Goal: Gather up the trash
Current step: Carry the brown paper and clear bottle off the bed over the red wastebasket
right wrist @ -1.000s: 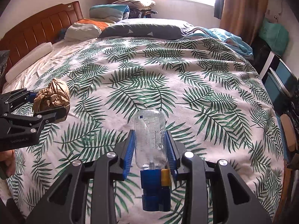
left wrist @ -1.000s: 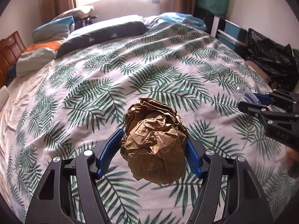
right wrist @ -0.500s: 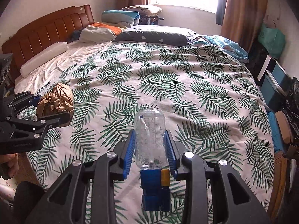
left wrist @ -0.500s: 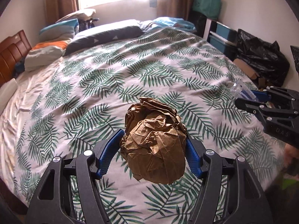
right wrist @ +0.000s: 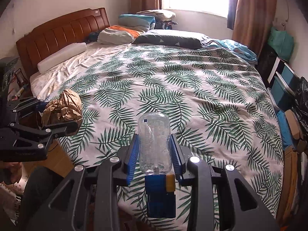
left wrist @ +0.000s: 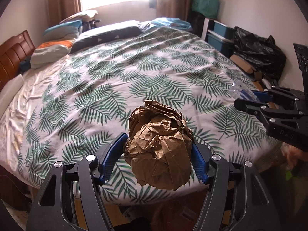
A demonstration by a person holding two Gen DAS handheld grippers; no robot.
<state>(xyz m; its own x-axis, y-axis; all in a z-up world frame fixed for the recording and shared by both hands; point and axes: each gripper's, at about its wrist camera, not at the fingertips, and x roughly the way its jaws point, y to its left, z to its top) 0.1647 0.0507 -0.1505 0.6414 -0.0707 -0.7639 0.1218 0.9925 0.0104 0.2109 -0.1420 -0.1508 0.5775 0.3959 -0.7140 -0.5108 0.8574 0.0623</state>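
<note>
My left gripper [left wrist: 157,154] is shut on a crumpled brown paper ball [left wrist: 159,146] and holds it in the air over the near edge of the bed. My right gripper [right wrist: 155,150] is shut on an empty clear plastic bottle [right wrist: 155,150], bottom pointing forward. In the left wrist view the right gripper [left wrist: 250,101] with the bottle [left wrist: 237,90] is at the right edge. In the right wrist view the left gripper [right wrist: 52,115] with the paper ball [right wrist: 62,108] is at the left edge.
A bed with a palm-leaf cover [left wrist: 134,77] fills both views, with pillows [right wrist: 169,38] and a wooden headboard [right wrist: 59,30] at its far end. A black rubbish bag [left wrist: 258,48], blue bins [left wrist: 219,32] and cardboard boxes [left wrist: 242,65] stand along the right wall. Wooden floor [right wrist: 55,156] shows below the bed's near edge.
Both grippers have pulled back from the bed with their loads still held. The bed looks farther away and its near edge and the floor have come into view.
</note>
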